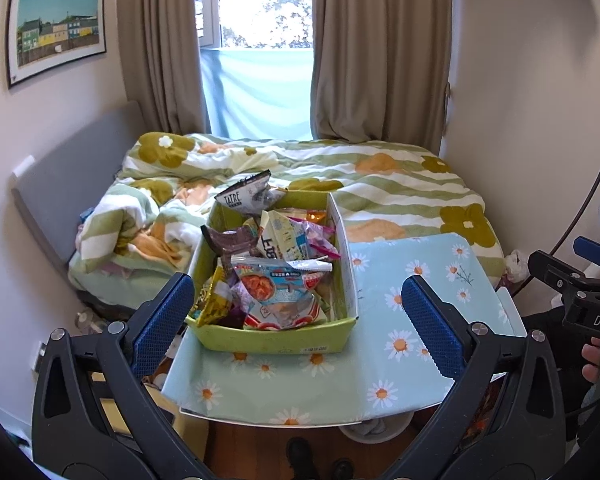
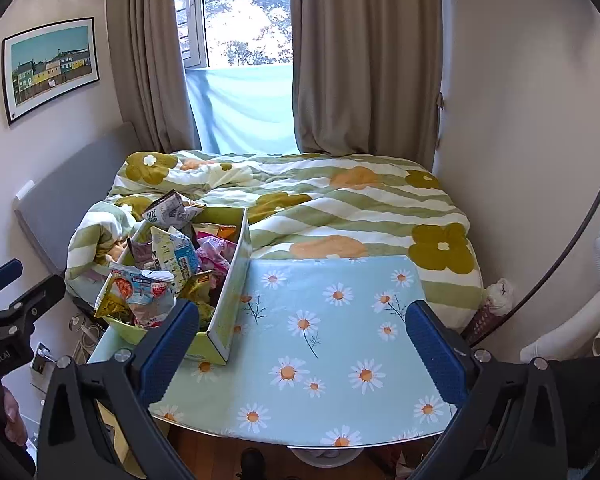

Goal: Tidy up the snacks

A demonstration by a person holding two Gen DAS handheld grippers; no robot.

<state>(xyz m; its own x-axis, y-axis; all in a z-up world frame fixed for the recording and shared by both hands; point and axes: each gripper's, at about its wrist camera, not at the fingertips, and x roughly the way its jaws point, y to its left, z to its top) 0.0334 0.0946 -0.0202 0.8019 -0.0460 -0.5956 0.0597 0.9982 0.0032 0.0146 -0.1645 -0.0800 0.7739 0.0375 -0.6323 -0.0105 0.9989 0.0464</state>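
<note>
Both cameras sit low at the near edge of the worktop (image 1: 400,384) and look across it toward the bed (image 1: 380,184) and the window (image 2: 246,12). The left view is close to the snack box (image 1: 276,340). The right view sits further right. Both show the box, worktop, bed and window.

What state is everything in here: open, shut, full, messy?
Left tool: open, holding nothing.
Right tool: open, holding nothing.
Green box: lidless, heaped with snack packets.
Curtains: parted.
Window: ajar.
Duvet: rumpled at the left.
</note>
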